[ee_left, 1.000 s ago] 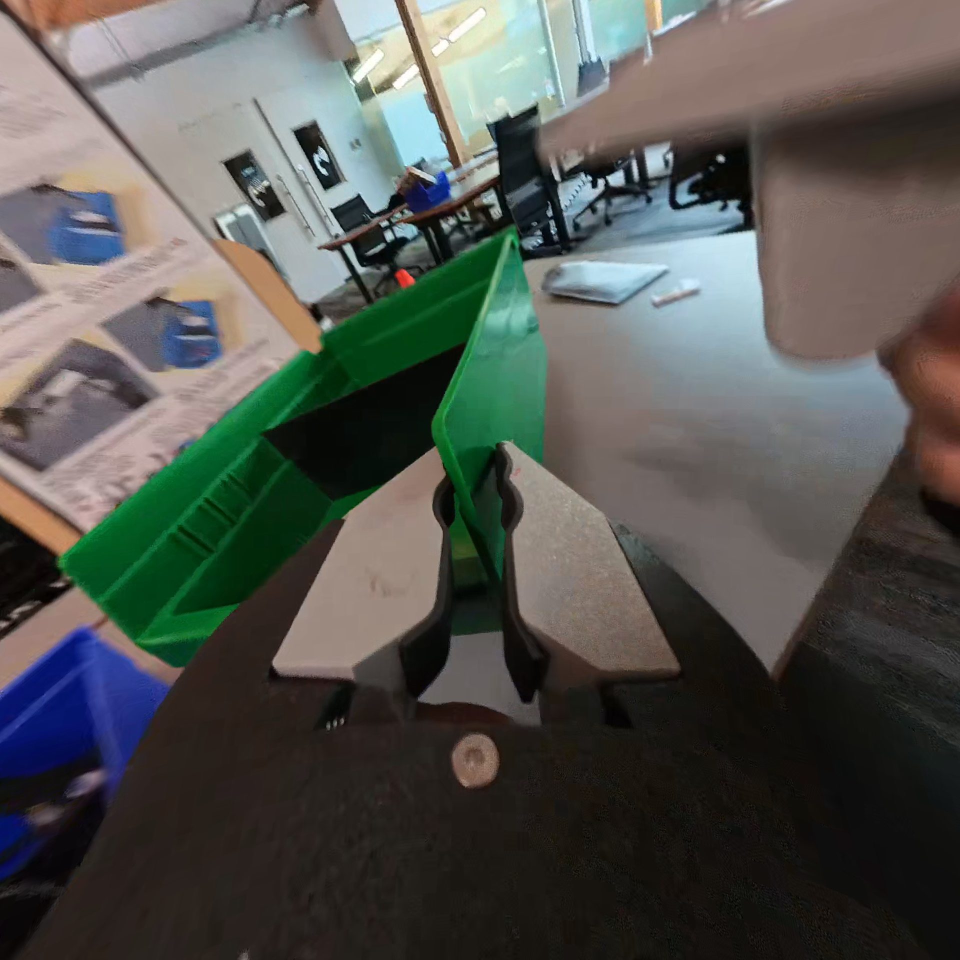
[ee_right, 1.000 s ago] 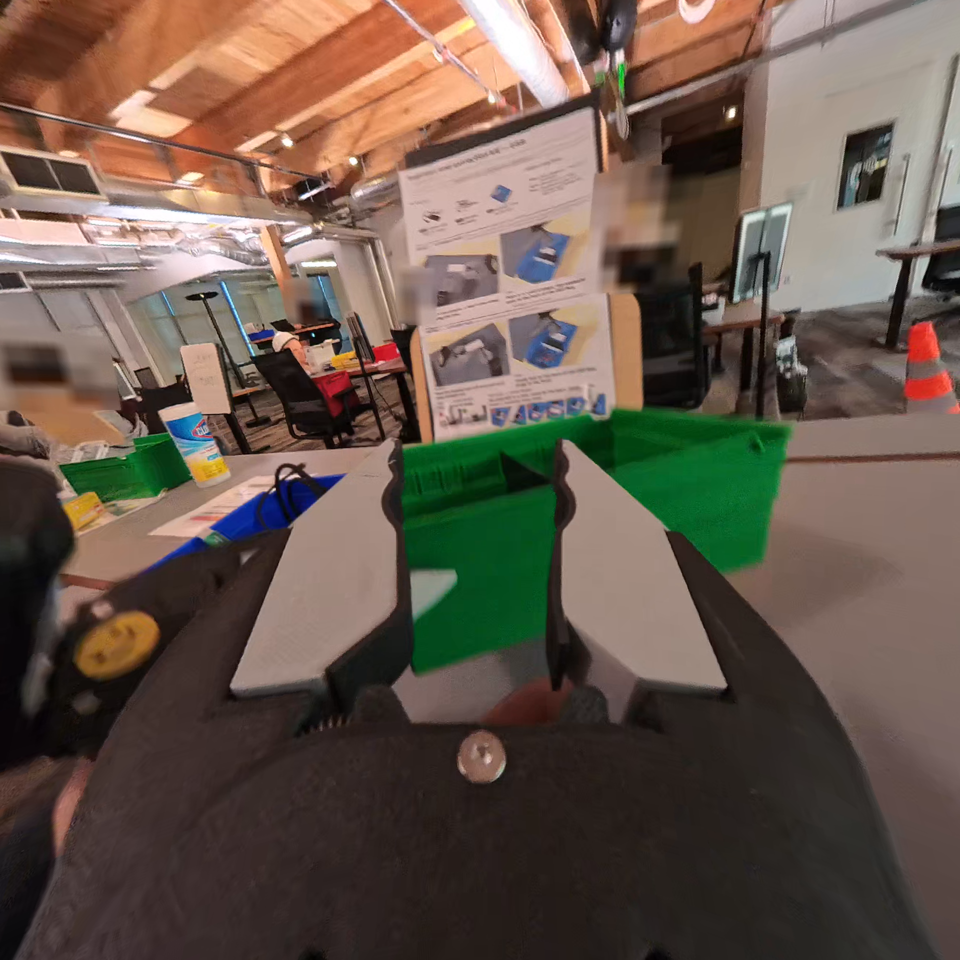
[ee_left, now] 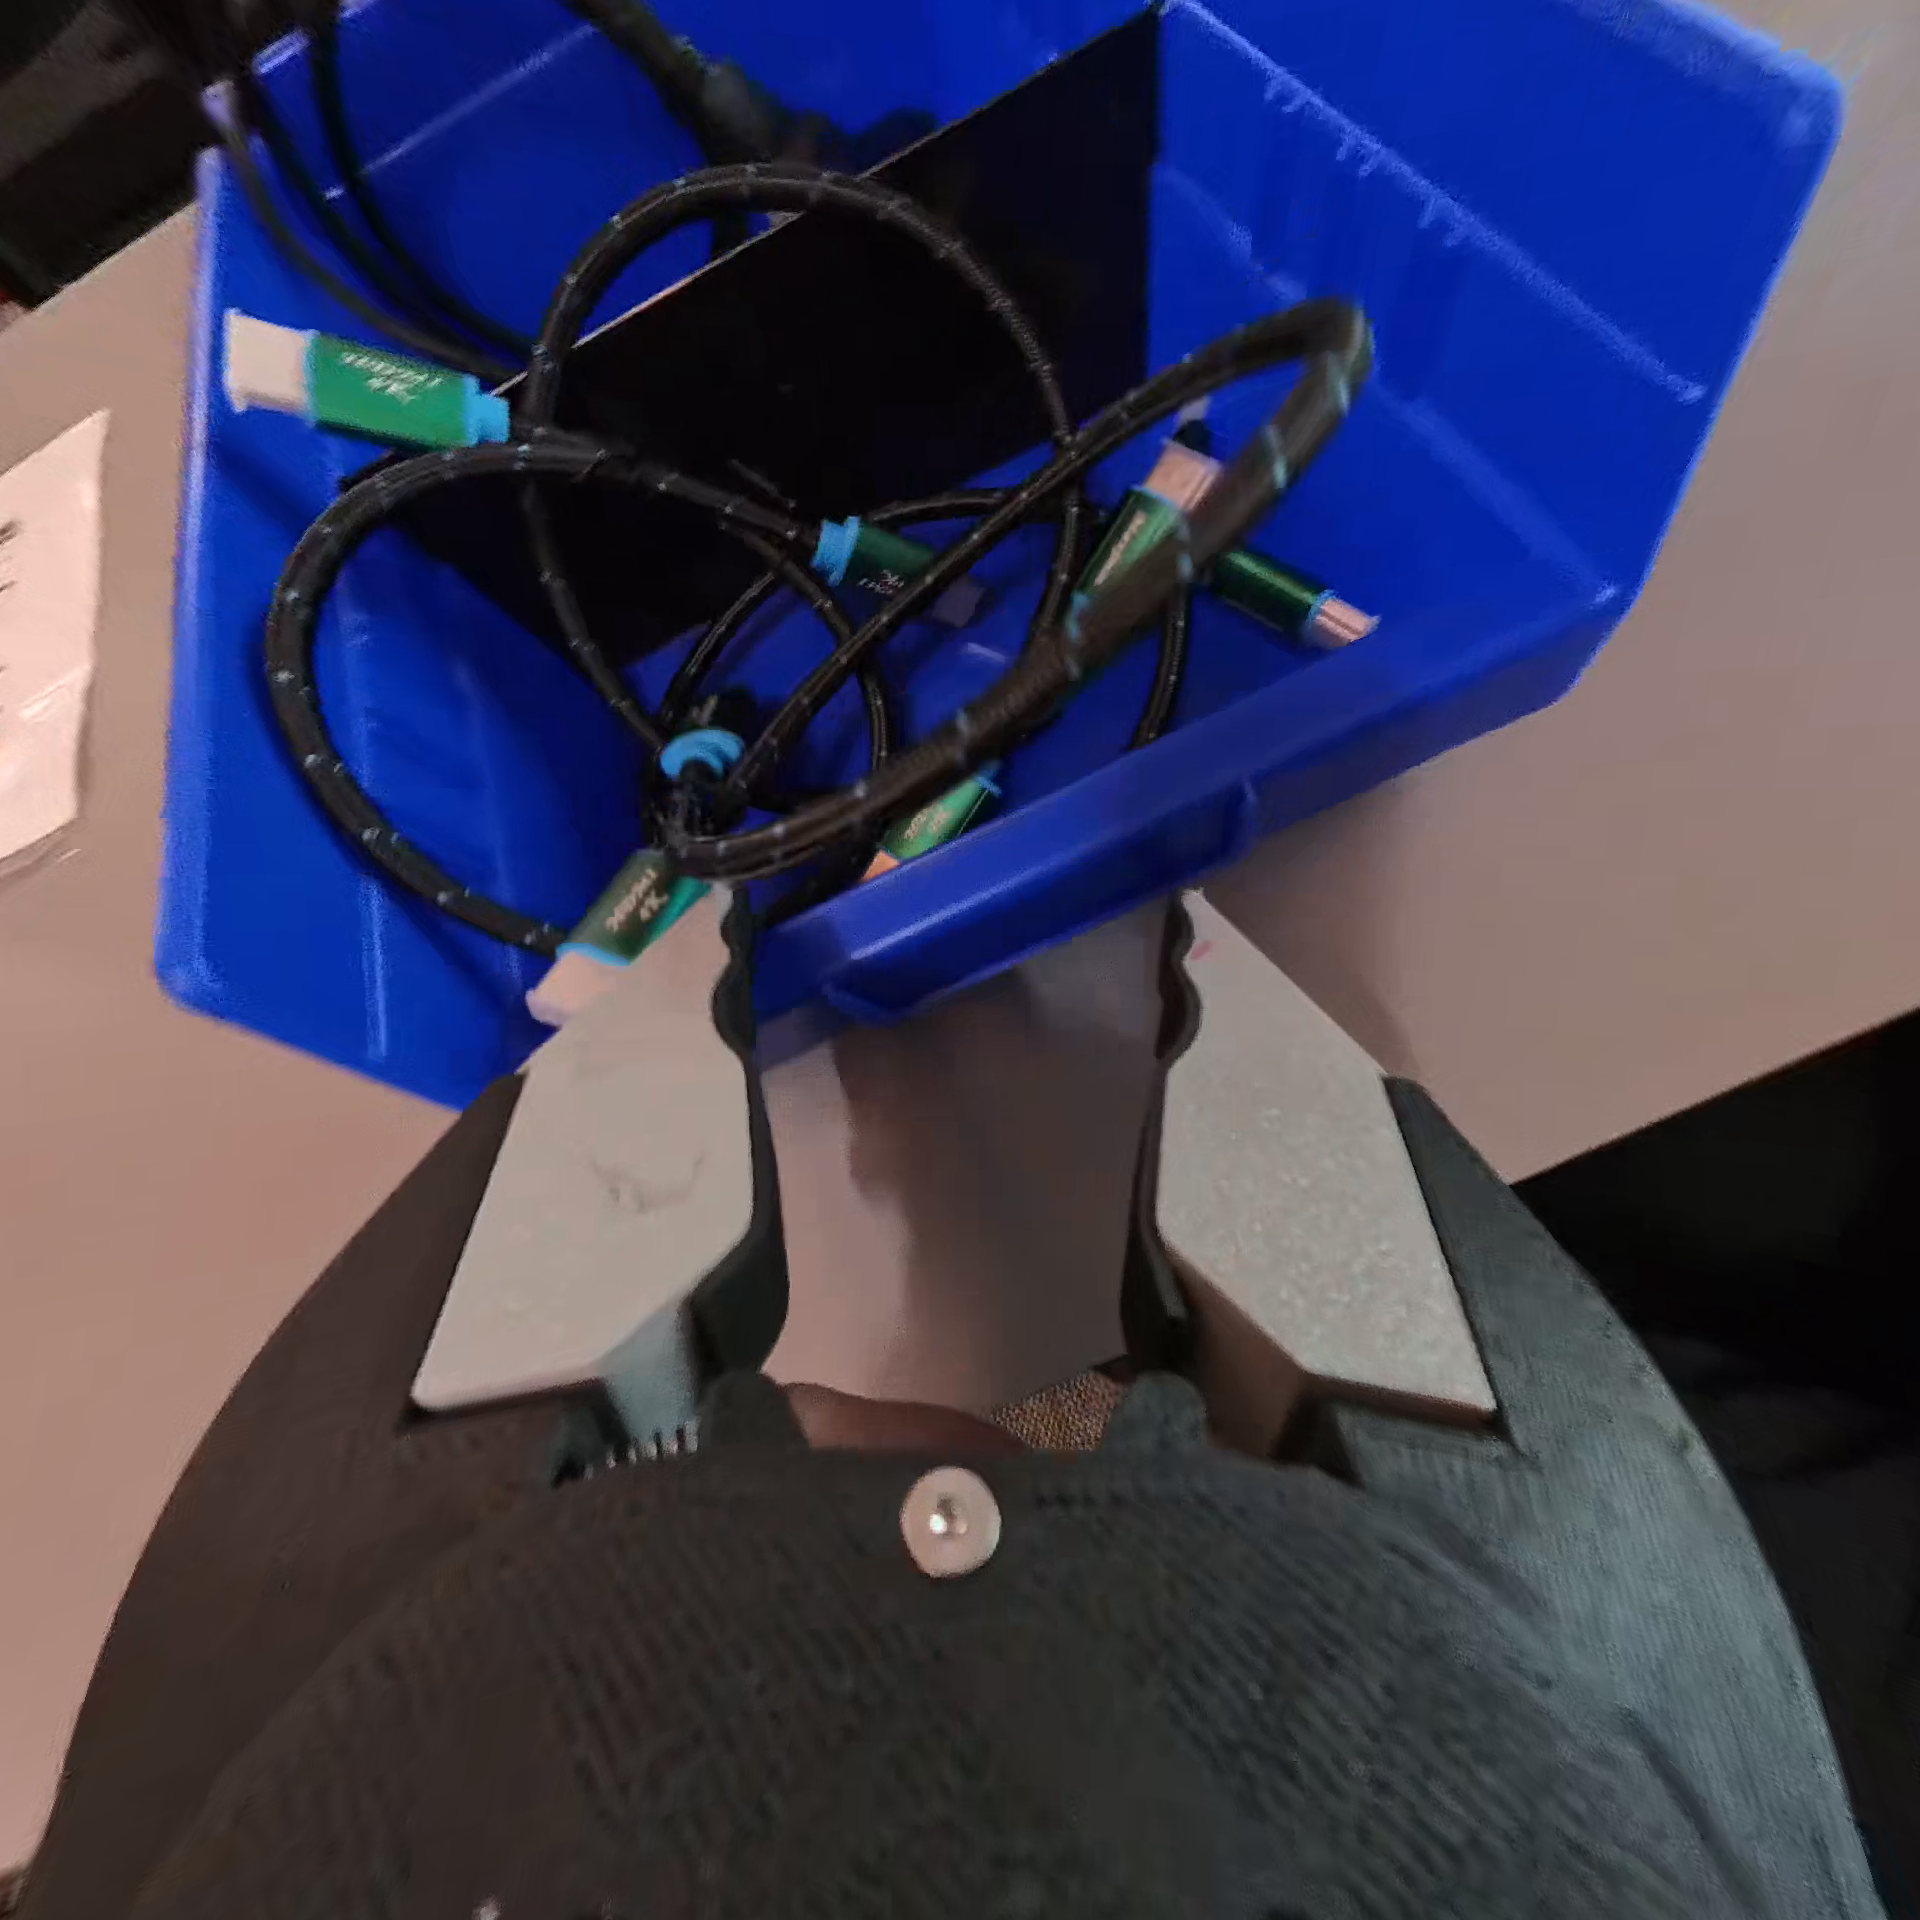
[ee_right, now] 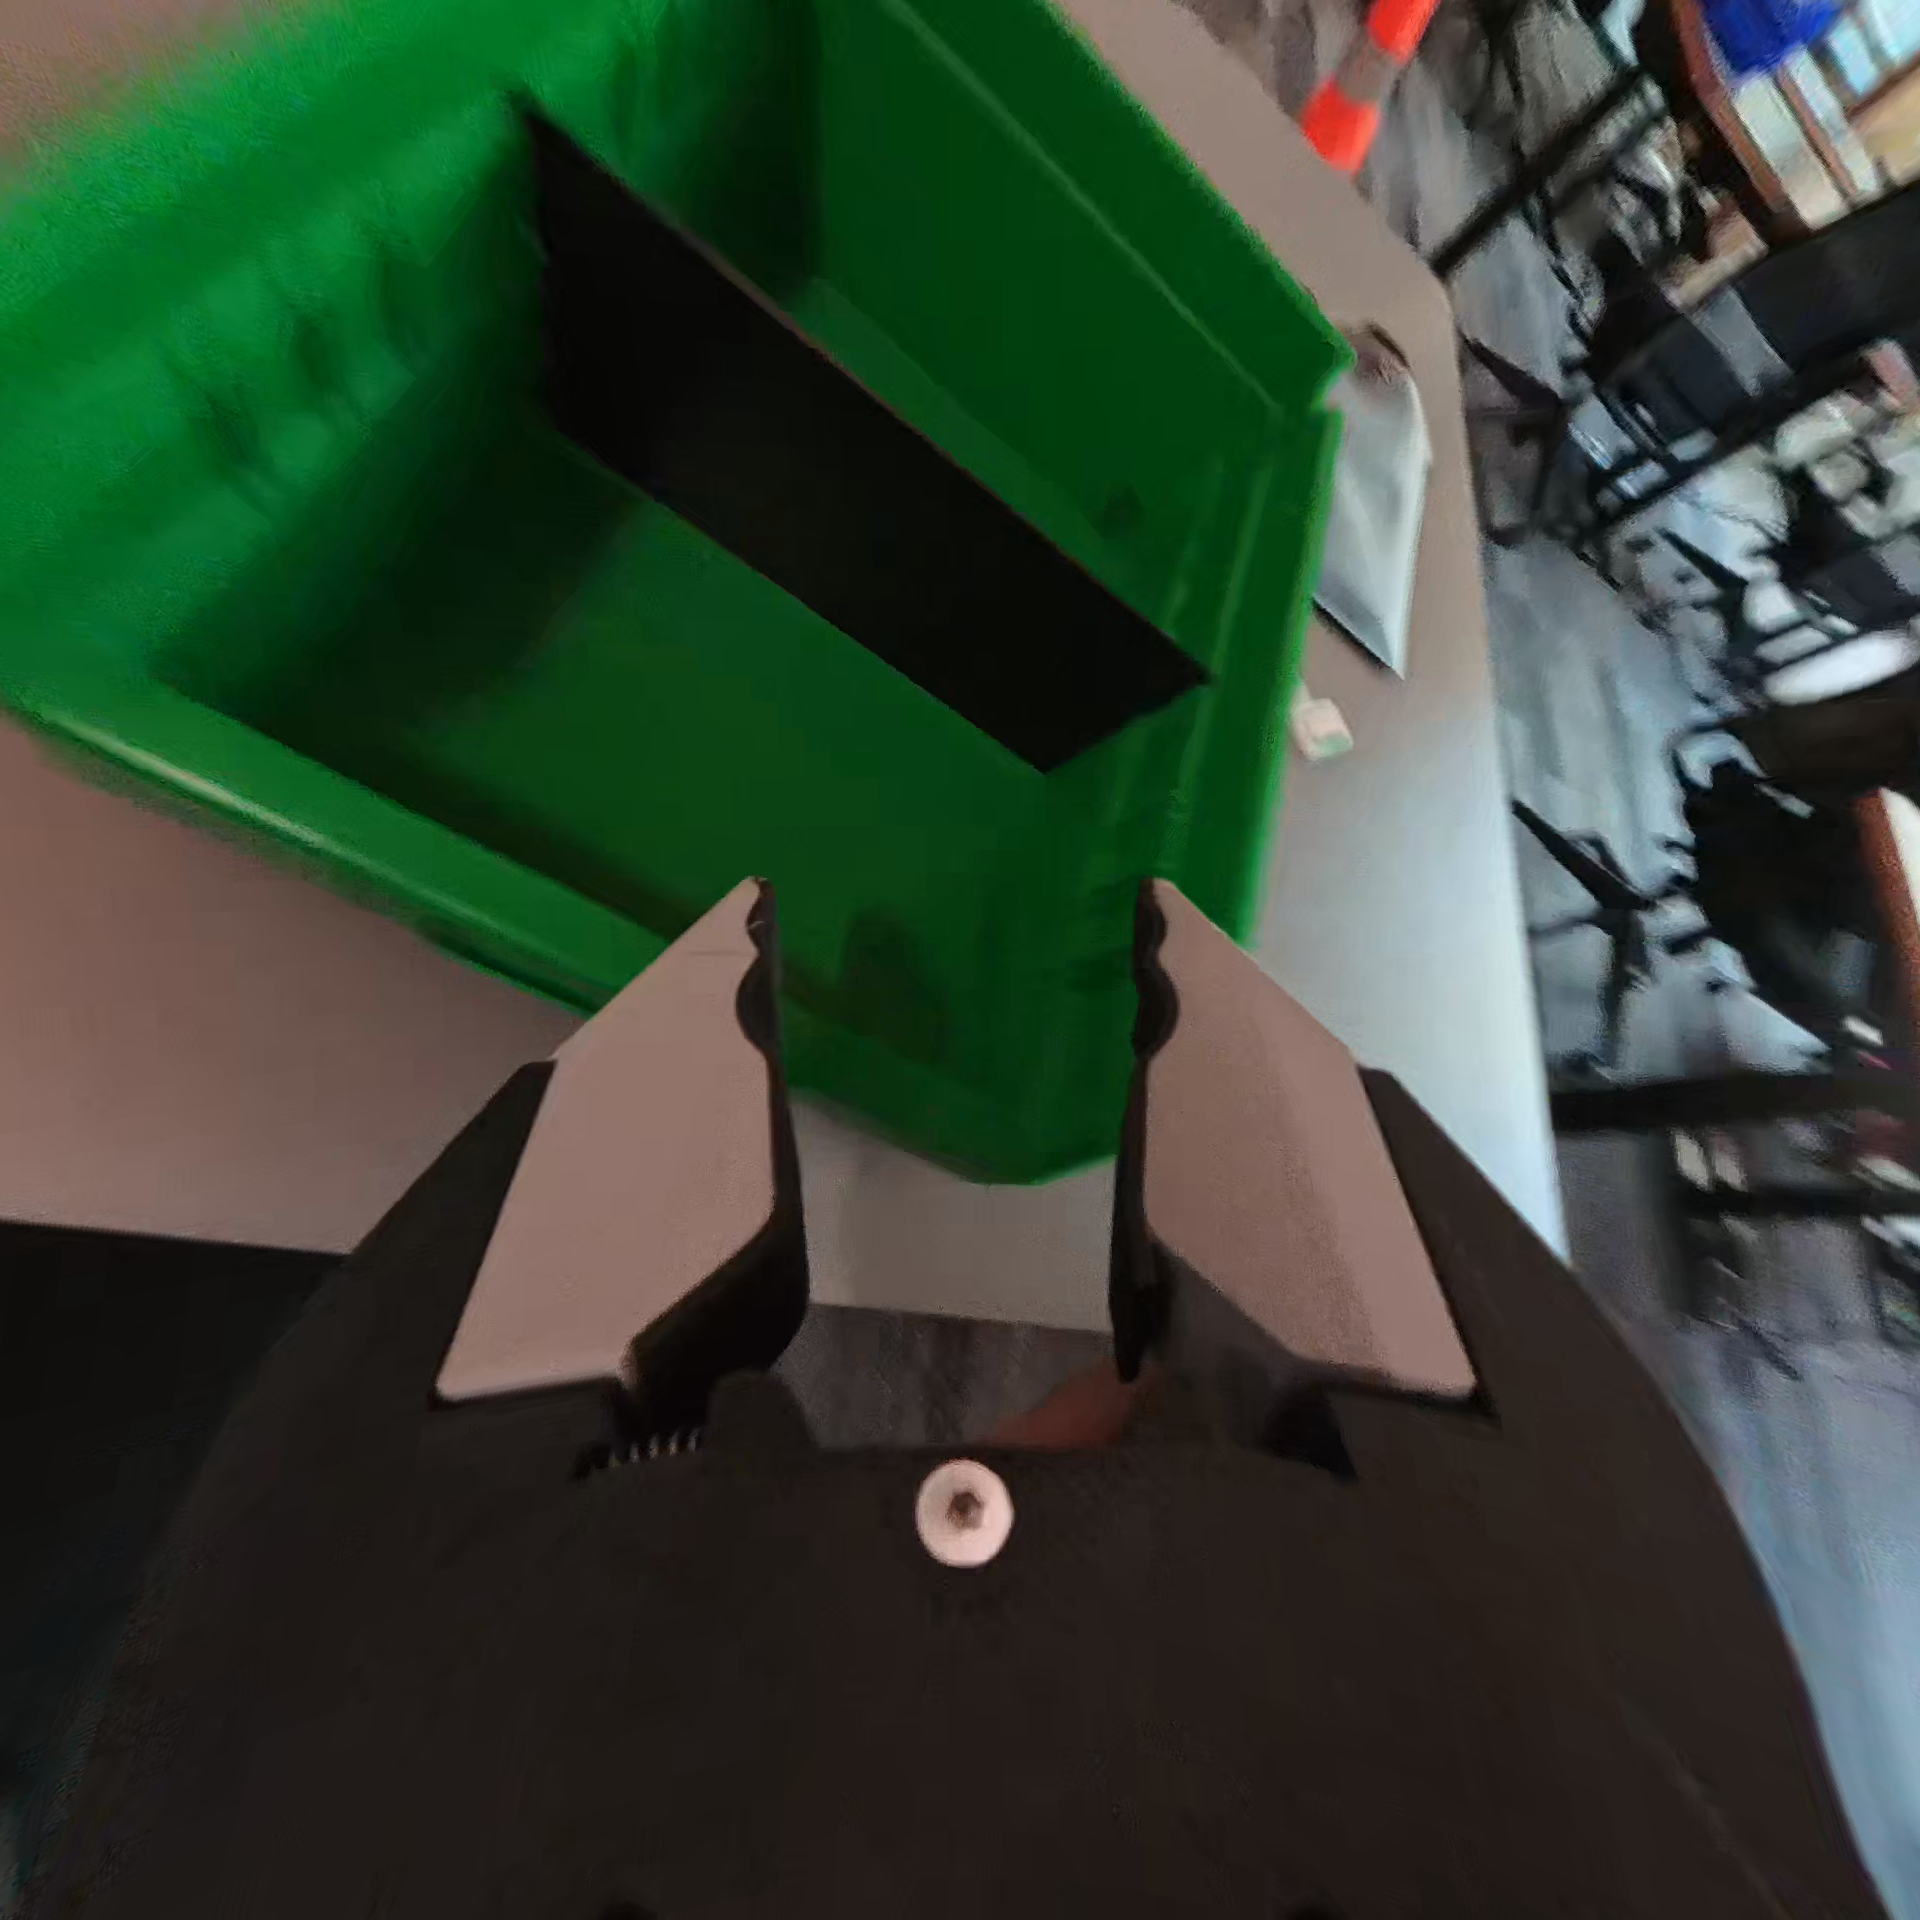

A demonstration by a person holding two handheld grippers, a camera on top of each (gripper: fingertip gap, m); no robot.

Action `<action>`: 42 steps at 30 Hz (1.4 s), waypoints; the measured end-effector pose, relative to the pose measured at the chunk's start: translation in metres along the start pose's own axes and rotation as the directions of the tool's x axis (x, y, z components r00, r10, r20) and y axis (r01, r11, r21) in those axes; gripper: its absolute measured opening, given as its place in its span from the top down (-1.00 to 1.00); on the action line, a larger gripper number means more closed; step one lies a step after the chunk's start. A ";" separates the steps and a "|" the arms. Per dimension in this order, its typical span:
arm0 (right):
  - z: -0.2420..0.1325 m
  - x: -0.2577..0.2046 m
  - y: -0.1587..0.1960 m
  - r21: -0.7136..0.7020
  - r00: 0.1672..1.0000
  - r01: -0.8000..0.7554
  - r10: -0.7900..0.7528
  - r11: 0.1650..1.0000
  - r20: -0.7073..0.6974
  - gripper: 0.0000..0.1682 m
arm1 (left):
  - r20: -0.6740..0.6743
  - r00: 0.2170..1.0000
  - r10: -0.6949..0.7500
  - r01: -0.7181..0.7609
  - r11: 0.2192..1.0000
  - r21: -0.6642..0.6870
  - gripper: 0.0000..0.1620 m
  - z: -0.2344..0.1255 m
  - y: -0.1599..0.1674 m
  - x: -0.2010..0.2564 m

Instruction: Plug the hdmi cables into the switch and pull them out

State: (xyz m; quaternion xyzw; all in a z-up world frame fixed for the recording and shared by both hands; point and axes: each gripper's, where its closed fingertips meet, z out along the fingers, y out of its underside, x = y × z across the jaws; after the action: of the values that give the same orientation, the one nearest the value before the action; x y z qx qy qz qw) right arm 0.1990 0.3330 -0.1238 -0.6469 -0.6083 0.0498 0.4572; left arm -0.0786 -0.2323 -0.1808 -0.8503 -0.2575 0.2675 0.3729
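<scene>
Your left tool [ee_left: 956, 935] hangs with its two fingers spread and nothing between them, just above the near rim of one blue bin [ee_left: 1403, 790] on the tabletop [ee_left: 1558, 935]. The bin holds a tangle of black braided HDMI cables [ee_left: 665, 488]. Six green connector plugs [ee_left: 384, 387] are visible among the loops; the exact cable count cannot be read from the tangle. One black divider panel [ee_left: 894, 343] stands upright across the bin. One plug [ee_left: 623, 925] lies over the near wall, just beside your left fingertip [ee_left: 675, 997]. A white sheet [ee_left: 42, 623] lies on the tabletop to the left of the bin.

Your right tool [ee_right: 951, 914] is likewise spread and empty, poised over the near corner of one green bin [ee_right: 520, 831]. This bin contains one black divider panel [ee_right: 831, 457] and no other visible contents. One orange cone [ee_right: 1361, 83] stands on the floor beyond. No switch is visible in either view.
</scene>
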 end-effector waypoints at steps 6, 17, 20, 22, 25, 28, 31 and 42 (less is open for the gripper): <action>-0.039 -0.064 -0.074 0.353 0.923 -0.277 0.146 0.894 0.355 0.10 | -0.063 0.986 0.153 -0.135 0.964 0.230 0.21 -0.030 -0.053 0.068; 0.031 -0.080 -0.064 0.249 0.935 -0.291 0.219 0.924 0.281 0.89 | 0.246 0.967 0.061 -0.127 0.956 0.265 0.92 0.023 -0.086 0.047; 0.030 -0.082 -0.065 0.280 0.978 -0.163 0.117 0.946 0.173 0.97 | 0.193 0.980 -0.039 -0.022 0.952 0.305 0.93 0.009 -0.063 0.011; 0.028 -0.090 -0.070 0.294 0.973 -0.175 0.119 0.940 0.199 0.97 | 0.240 0.969 -0.048 -0.023 0.959 0.283 0.90 0.000 -0.049 -0.008; 0.030 -0.095 -0.077 0.301 0.964 -0.222 0.162 0.928 0.213 0.98 | 0.245 0.966 -0.088 0.015 0.957 0.289 0.95 -0.009 -0.042 -0.013; 0.039 -0.093 -0.082 0.300 0.980 -0.194 0.168 0.934 0.110 0.97 | 0.276 0.959 -0.057 -0.013 0.970 0.244 0.94 -0.011 -0.043 -0.005; 0.042 -0.097 -0.088 0.274 0.983 -0.181 0.175 0.945 0.047 0.97 | 0.218 0.974 -0.060 0.004 0.968 0.252 0.87 -0.010 -0.047 0.006; -0.001 -0.098 -0.113 0.408 0.982 -0.188 0.166 0.893 0.089 0.56 | 0.179 0.979 0.102 -0.157 0.932 0.327 0.68 -0.105 -0.119 -0.041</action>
State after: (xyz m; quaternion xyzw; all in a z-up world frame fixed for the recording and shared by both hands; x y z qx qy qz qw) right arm 0.0913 0.2329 -0.0975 -0.5861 -0.5342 0.2358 0.5617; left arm -0.0686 -0.2399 -0.0173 -0.7644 -0.1796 0.3987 0.4738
